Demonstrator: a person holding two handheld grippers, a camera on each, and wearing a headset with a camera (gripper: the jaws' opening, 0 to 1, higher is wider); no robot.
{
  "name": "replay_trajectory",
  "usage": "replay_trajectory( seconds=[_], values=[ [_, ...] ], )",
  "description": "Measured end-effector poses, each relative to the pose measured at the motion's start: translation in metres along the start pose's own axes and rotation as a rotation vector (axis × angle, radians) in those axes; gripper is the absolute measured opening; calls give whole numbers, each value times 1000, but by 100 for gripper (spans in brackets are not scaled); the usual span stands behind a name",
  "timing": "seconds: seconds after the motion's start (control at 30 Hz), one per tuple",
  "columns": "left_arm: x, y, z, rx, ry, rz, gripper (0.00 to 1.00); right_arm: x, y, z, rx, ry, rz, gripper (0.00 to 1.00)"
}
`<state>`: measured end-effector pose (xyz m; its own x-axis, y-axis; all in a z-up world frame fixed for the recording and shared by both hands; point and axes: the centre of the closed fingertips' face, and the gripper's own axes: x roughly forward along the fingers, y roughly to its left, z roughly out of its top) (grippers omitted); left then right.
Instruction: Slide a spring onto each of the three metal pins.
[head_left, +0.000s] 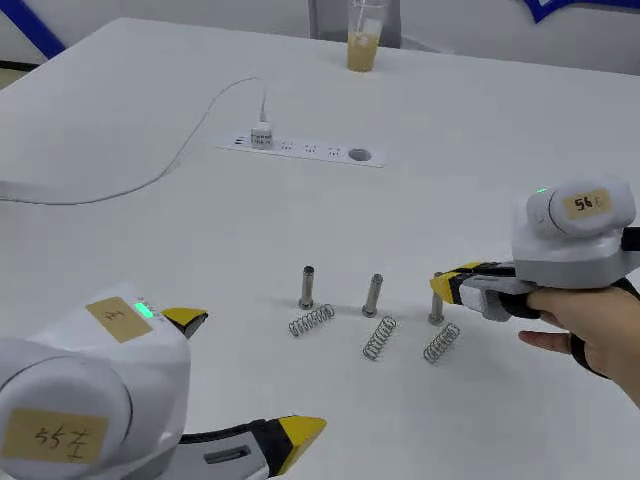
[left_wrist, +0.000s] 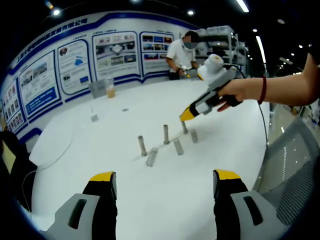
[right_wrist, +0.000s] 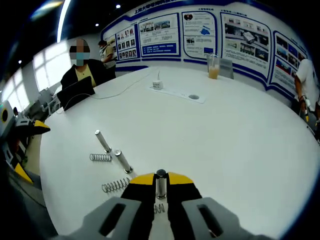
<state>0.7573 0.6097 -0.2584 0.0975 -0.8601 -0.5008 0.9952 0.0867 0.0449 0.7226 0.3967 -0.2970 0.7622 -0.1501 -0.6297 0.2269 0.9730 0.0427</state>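
Three metal pins stand upright in a row on the white table: left pin (head_left: 307, 287), middle pin (head_left: 373, 295), right pin (head_left: 437, 303). In front of each lies a spring: left (head_left: 311, 320), middle (head_left: 379, 338), right (head_left: 441, 342). My right gripper (head_left: 446, 286) reaches in from the right and is shut on the right pin (right_wrist: 160, 183), whose top pokes up between the yellow tips. The other two pins (right_wrist: 103, 141) (right_wrist: 122, 161) stand to its left. My left gripper (head_left: 243, 375) hovers open near the front left, well short of the pins (left_wrist: 166, 134), with nothing between its jaws.
A white power strip (head_left: 305, 150) with a plugged-in cable lies farther back. A cup of yellowish drink (head_left: 364, 45) stands at the far edge. A person (right_wrist: 80, 75) sits at the table's side with a laptop; another person (left_wrist: 181, 52) stands beyond the far end.
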Motion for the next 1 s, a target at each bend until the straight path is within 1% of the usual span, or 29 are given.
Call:
replay_trajectory(
  seconds=[0.23, 0.33, 0.43, 0.5, 0.9, 1.0],
  values=[
    [-1, 1, 0, 1, -3, 5, 80, -5, 0, -5, -14, 16, -21, 9],
    [-1, 1, 0, 2, -1, 7, 80, -6, 1, -7, -1, 20, -19, 9],
    [-1, 1, 0, -1, 0, 8, 80, -6, 0, -10, 7, 34, -32, 9],
    [-1, 1, -1, 1, 1, 8, 80, -7, 1, -12, 14, 40, -28, 9],
    [-1, 0, 1, 17, 2, 7, 80, -8, 1, -13, 7, 40, -19, 9],
    [-1, 0, 0, 19, 7, 8, 80, -9, 0, -11, 18, 26, -18, 15]
  ],
)
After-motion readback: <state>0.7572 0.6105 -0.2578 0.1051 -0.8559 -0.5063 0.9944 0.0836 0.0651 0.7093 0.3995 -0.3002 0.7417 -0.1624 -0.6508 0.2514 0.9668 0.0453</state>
